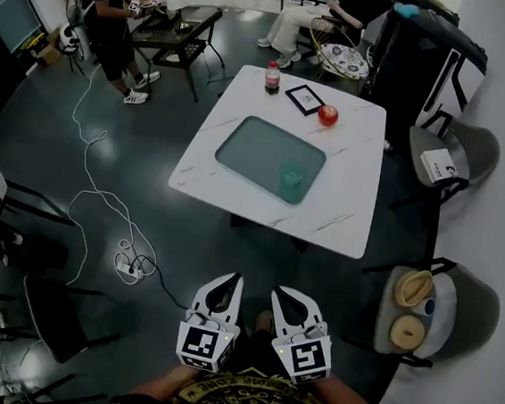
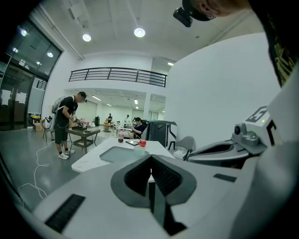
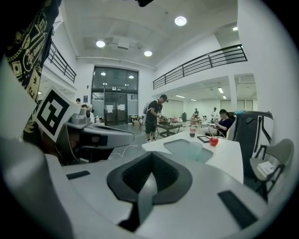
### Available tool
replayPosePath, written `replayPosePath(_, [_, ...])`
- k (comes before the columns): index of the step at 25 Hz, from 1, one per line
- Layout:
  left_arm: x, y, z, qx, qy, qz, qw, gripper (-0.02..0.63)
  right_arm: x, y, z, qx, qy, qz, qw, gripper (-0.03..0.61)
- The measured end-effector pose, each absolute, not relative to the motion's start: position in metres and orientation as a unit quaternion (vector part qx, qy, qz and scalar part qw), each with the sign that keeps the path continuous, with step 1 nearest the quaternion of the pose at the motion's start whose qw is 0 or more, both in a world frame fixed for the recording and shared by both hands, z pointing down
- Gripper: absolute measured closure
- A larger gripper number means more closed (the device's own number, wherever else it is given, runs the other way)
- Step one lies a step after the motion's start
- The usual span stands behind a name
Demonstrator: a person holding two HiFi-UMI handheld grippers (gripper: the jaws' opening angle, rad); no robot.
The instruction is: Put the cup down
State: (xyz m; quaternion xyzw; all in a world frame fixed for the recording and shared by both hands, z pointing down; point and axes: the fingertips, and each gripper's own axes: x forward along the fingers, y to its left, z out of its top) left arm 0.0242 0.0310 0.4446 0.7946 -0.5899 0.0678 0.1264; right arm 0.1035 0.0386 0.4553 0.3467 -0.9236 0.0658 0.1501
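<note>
A white marble table (image 1: 346, 211) stands well ahead of both grippers. Its teal tray (image 1: 249, 147) carries the translucent cup (image 1: 291, 181), upright and apparently already set down. The left gripper (image 1: 236, 281) and right gripper (image 1: 277, 291), side by side, are clenched on nothing. Any fresh grasp would likely need the jaws spread before arrival.

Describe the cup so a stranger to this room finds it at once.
Find the white table mid-room, then the grey-green tray on it. The cup stands at the tray's right end: translucent teal, unlike the bottle, dark frame and red apple off the tray at the far edge.
</note>
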Motion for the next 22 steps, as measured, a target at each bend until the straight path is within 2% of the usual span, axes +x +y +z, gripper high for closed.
replayPosePath(22, [0.022,0.046,0.435,0.798,-0.588,0.067,0.114,0.603,0.105,0.048,0.455,0.355,-0.922,0.069,0.138,0.574])
